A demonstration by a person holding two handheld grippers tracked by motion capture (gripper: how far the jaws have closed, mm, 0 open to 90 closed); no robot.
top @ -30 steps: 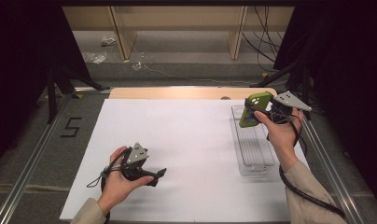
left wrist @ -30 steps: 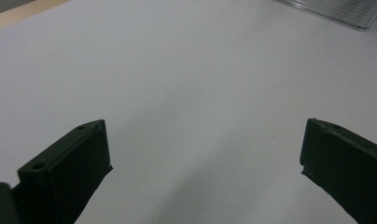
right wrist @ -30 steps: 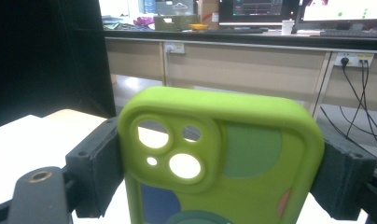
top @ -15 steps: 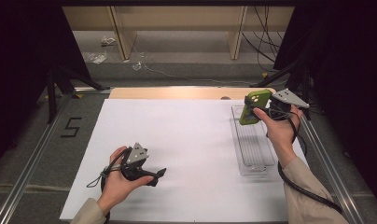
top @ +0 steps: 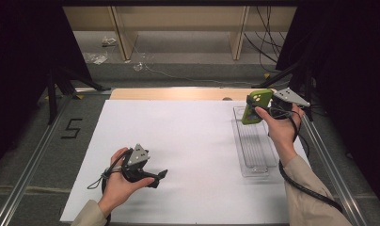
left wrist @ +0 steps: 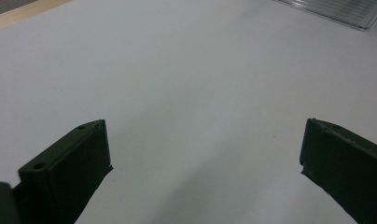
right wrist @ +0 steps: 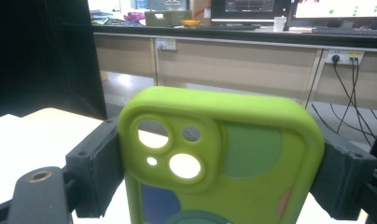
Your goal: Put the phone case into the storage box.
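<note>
Nothing has shifted since the earlier frame; the right gripper [top: 254, 107] holds its jaws clamped on the green phone case [top: 252, 106], upright above the clear tray [top: 255, 165] at far right. Near left, the left gripper [top: 161, 174] rests on the white sheet [top: 188, 141], jaws wide apart, gripping nothing.

Lime-green phone case [right wrist: 224, 158] with coloured blotches.

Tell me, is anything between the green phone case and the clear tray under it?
Nothing visible. The right gripper holds the phone case above the far end of the tray, which looks empty.
</note>
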